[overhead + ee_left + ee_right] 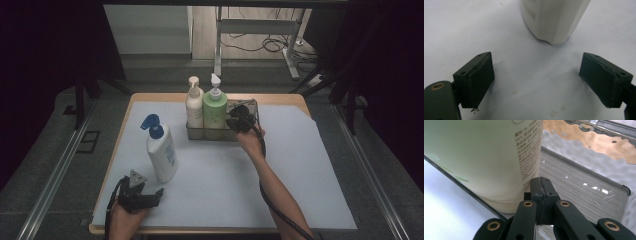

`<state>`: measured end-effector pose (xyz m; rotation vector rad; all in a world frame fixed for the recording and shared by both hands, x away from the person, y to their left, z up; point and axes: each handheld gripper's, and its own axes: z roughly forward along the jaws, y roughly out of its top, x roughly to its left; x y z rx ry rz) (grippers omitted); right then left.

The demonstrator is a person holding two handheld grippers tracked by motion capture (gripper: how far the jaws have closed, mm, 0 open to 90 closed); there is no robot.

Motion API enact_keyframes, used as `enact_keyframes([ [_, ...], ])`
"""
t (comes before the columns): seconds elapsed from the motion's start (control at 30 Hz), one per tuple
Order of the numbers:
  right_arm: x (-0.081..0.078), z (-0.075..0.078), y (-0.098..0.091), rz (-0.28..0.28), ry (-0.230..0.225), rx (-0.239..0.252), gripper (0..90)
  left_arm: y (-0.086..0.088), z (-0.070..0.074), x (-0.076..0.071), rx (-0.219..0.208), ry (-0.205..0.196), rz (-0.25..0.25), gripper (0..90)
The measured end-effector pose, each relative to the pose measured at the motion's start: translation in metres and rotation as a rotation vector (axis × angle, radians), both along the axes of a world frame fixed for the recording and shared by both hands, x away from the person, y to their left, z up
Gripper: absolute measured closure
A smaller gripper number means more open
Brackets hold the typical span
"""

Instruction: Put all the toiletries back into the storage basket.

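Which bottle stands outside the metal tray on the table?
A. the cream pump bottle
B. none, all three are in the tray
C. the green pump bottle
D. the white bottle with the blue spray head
D: the white bottle with the blue spray head stands on the white sheet, apart from the metal tray.

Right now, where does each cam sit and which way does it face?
High view: above the person's side, facing forward and down on the table; both forearms, left hand-held gripper, right hand-held gripper.
Left gripper view: along open jaws at the white bottle.
Right gripper view: along shut jaws into the tray, beside the green bottle.
Shared: high view shows both bottles.
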<state>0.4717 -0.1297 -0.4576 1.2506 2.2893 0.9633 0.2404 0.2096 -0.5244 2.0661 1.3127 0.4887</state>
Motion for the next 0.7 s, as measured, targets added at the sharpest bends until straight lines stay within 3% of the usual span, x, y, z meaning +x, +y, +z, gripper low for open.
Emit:
enact_keyframes([
  [0.7,-0.008,0.011,-0.01,0.007,-0.034,-0.015,61.1,0.0,0.0,0.0,0.0,-0.001,0.0,12.1],
])
